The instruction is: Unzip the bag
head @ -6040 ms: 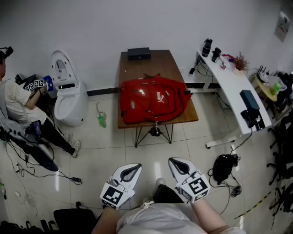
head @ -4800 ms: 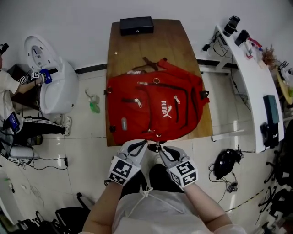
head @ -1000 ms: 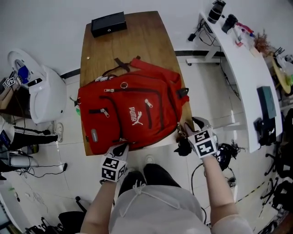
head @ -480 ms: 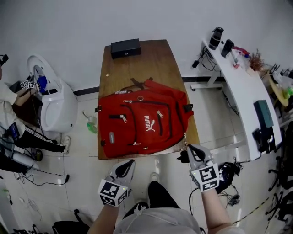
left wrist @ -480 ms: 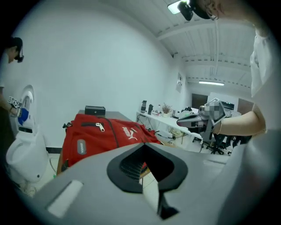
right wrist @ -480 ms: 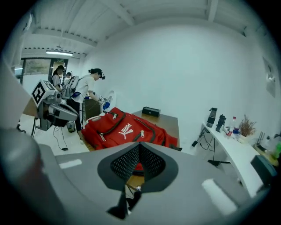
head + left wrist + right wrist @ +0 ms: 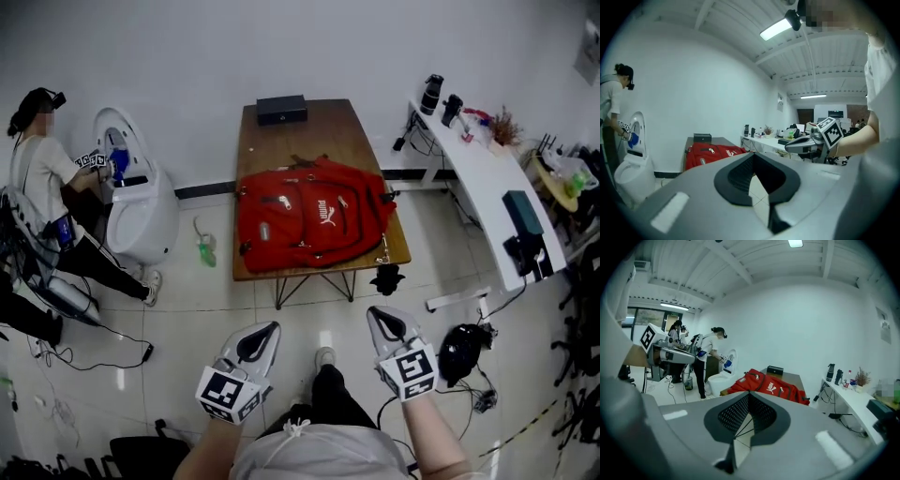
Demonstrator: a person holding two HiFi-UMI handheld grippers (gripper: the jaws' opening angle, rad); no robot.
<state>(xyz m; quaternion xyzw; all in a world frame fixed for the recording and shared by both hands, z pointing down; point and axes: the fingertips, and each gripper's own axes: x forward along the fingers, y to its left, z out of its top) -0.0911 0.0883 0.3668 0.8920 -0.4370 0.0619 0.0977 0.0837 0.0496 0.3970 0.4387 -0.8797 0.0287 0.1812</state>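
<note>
While held low and well short of the table [image 7: 323, 122], in the head view: left gripper [image 7: 270, 328] and right gripper [image 7: 375, 314] side by side, each pressed together on nothing, aimed toward the red bag [image 7: 314, 217] lying flat on the tabletop far ahead.

In the left gripper view: jaws closed and empty, bag well beyond the tips and a little left, right gripper off to the right.

In the right gripper view: jaws together, bare, bag far beyond the tips, left gripper out to the left.

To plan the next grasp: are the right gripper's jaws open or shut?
Shut. In the right gripper view, the right gripper has its jaws meeting at the tips, and nothing is held between them.
</note>
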